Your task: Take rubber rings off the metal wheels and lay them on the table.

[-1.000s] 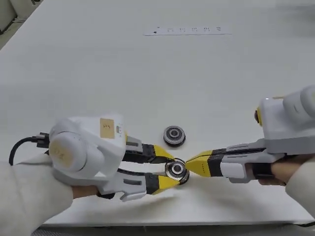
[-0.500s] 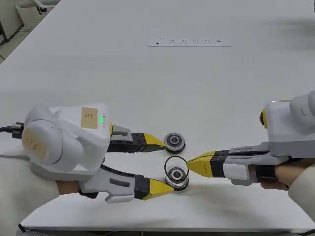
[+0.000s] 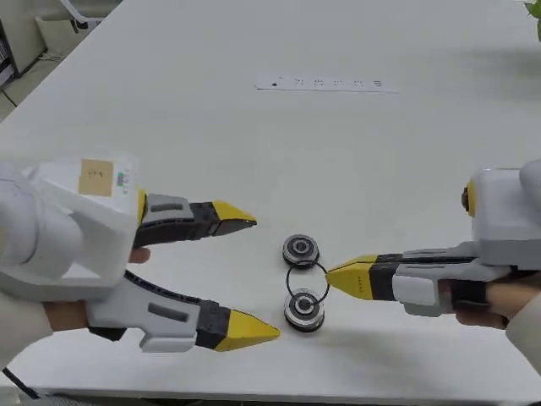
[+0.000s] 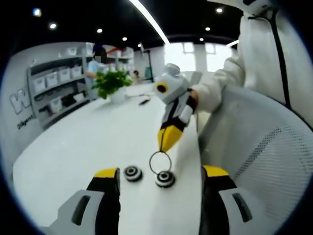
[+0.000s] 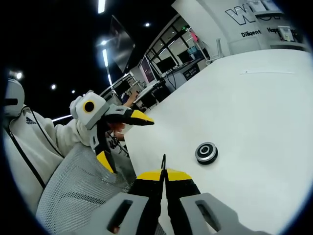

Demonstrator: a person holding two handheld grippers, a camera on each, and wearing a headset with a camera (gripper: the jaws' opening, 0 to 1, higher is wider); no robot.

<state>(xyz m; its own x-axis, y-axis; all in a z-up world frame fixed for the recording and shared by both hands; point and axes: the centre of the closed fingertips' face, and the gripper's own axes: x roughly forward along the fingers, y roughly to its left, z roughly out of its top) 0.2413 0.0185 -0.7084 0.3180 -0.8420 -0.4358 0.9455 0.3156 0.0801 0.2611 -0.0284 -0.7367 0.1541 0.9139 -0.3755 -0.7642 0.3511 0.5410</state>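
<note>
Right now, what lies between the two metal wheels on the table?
In the head view, the rubber ring, pinched by the shut right gripper, shows between the far wheel and the near wheel.

The wall sign (image 5: 254, 33) reads "Diligent"; a jacket (image 5: 24, 128) reads "adidas"

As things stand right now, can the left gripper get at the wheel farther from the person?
Probably yes. The left gripper is open, with bare table between it and the far wheel. The right gripper, shut on the rubber ring, comes in from the opposite side, close by.
</note>
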